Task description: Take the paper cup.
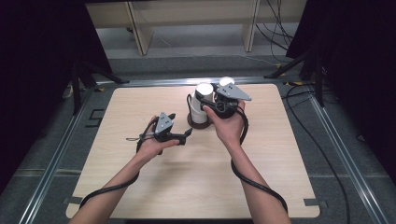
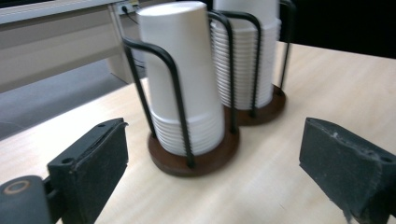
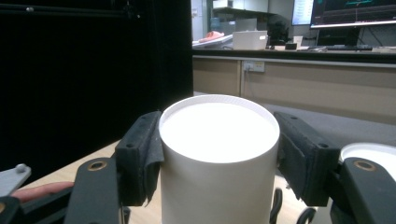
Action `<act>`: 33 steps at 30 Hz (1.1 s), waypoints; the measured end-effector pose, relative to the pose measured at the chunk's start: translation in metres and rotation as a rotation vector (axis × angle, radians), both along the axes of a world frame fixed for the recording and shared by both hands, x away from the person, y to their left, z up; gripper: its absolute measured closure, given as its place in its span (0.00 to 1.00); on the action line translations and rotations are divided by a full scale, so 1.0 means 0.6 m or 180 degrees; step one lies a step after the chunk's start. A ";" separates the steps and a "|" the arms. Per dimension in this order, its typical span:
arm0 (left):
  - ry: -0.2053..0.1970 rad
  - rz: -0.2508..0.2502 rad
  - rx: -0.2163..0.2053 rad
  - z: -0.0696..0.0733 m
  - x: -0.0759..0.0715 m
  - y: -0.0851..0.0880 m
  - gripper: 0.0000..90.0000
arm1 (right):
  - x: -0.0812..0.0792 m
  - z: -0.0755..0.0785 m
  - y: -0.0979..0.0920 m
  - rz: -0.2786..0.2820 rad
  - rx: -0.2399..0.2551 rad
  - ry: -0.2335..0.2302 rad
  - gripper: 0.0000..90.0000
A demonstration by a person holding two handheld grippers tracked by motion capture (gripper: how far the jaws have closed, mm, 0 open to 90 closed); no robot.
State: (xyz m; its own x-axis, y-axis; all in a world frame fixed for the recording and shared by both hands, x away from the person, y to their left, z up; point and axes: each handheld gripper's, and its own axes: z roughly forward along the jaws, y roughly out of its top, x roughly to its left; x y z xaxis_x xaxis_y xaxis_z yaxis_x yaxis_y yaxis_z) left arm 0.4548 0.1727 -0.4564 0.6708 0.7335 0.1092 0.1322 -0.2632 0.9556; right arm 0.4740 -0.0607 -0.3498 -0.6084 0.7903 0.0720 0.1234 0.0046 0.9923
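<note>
Right gripper [image 3: 219, 154] fingers clamping the far stack's top paper cup [image 3: 219, 158], left gripper [image 2: 212, 163] fingers gaping wide and empty at eight o'clock of near cup stack [image 2: 184, 79], both racks standing on tabletop [image 1: 140, 186]

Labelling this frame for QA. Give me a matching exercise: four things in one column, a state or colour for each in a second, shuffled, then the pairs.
1. left gripper
2. right gripper
3. wire cup holders
4. round holder base

a. dark brown
b. shut on the top cup
c. open, nothing between the jaws
d. black

Pairs: 1-c, 2-b, 3-d, 4-a
</note>
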 end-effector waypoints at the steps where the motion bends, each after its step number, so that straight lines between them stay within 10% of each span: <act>1: -0.0008 -0.0008 -0.0003 -0.003 -0.006 0.001 0.08 | -0.003 -0.002 -0.003 0.0007 -0.0035 -0.0006 0.40; 19: -0.0114 -0.0130 -0.0004 0.001 -0.084 0.021 0.08 | -0.072 -0.060 -0.057 0.0074 -0.0007 0.0142 0.40; 33: -0.0122 -0.0178 -0.0037 -0.008 -0.096 0.018 0.07 | -0.103 -0.091 -0.086 -0.0007 0.0103 0.0311 0.40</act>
State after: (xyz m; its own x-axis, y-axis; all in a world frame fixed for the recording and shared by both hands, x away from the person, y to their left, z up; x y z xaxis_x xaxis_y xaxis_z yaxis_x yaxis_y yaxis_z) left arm 0.3974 0.1833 -0.4610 0.7064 0.6963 0.1272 0.0809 -0.2579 0.9628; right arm 0.4120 -0.1124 -0.4046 -0.5956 0.7880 0.1562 0.2194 -0.0275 0.9752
